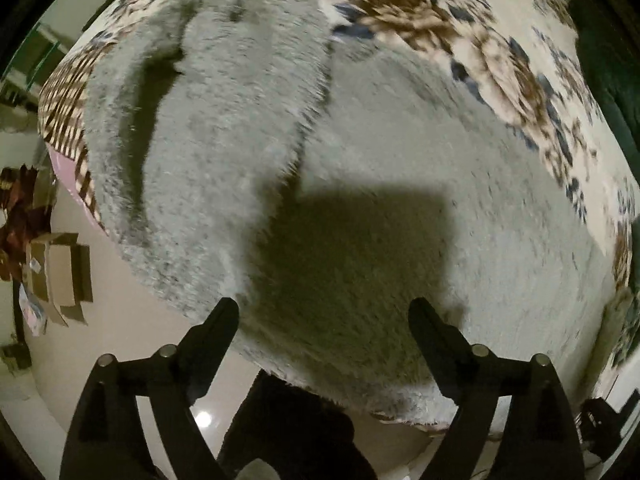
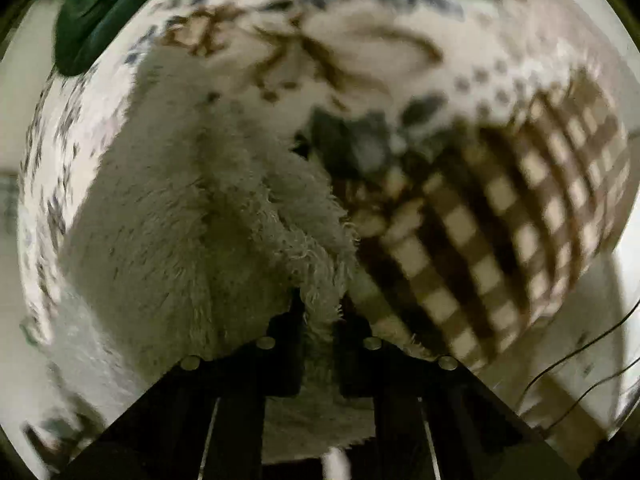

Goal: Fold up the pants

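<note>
- Fleece pants (image 1: 360,184), grey and shaggy, fill most of the left wrist view, spread flat on a patterned blanket (image 1: 460,20) with brown and blue blotches on cream.
- Their long axis runs from the near edge, just ahead of the fingertips, away toward the top of this view; a seam or fold edge follows the same line up the middle, leaning slightly left to right.
- The left gripper (image 1: 324,312) hovers above the near part of the pants with its jaws spread wide and nothing between them; its blocky shadow lies on the fleece.
- Pale floor (image 1: 132,340) shows at lower left, with flattened cardboard (image 1: 60,276) further left.
- In the right wrist view, the pants (image 2: 168,216) lie on the left half, their length running from the fingers up and leftward.
- The right gripper (image 2: 320,320) has its jaws drawn close together, pinching a shaggy edge of the pants that rises into a ridge ahead of it.
- A brown-and-cream checked border (image 2: 500,220) of the blanket lies just right of the pinched edge, and a dark green cloth (image 2: 92,12) sits at upper left.
</note>
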`<state>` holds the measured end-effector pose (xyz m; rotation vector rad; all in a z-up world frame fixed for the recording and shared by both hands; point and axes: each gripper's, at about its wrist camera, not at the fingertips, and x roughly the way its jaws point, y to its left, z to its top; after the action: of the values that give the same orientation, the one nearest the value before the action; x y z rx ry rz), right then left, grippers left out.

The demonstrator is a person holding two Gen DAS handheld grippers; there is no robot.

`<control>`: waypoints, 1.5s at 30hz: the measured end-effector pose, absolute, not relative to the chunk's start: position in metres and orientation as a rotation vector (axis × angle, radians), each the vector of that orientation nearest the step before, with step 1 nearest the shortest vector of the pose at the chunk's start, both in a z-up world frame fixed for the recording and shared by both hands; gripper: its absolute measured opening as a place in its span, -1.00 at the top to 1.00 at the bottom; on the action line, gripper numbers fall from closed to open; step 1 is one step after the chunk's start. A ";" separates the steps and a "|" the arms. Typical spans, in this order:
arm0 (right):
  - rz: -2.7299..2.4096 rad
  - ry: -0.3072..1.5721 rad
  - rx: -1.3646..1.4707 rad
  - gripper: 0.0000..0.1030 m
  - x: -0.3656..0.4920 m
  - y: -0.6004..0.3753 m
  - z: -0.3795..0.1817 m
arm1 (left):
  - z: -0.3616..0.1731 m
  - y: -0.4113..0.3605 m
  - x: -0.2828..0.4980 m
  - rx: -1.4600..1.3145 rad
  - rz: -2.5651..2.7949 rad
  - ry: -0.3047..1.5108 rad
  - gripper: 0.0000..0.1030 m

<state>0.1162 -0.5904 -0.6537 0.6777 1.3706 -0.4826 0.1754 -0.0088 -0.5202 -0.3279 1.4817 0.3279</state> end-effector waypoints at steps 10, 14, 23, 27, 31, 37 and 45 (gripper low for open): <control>-0.509 1.439 0.628 0.21 0.132 -0.615 -0.619 | -0.508 -0.016 0.181 -0.285 0.302 1.448 -0.68; -0.392 1.309 0.557 -0.20 0.153 -0.562 -0.569 | -0.503 -0.008 0.175 -0.295 0.324 1.439 -0.68; -0.382 1.435 0.397 0.31 0.188 -0.462 -0.628 | -0.510 0.004 0.165 -0.296 0.351 1.466 -0.68; -0.553 1.234 0.967 0.80 0.134 -0.529 -0.611 | -0.508 0.015 0.159 -0.309 0.366 1.455 -0.68; -0.622 1.148 1.211 0.80 0.080 -0.574 -0.612 | -0.505 0.026 0.155 -0.352 0.386 1.440 -0.68; -0.488 1.228 1.204 0.34 0.086 -0.570 -0.631 | -0.476 0.035 0.159 -0.356 0.418 1.365 -0.68; -0.490 1.287 1.207 0.10 0.091 -0.540 -0.660 | -0.465 0.104 0.231 -0.372 0.529 1.316 -0.68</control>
<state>0.0914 -0.5401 -0.6604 1.2066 1.2872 -0.4900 0.2313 0.1037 -0.4649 -0.3719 1.3162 0.5291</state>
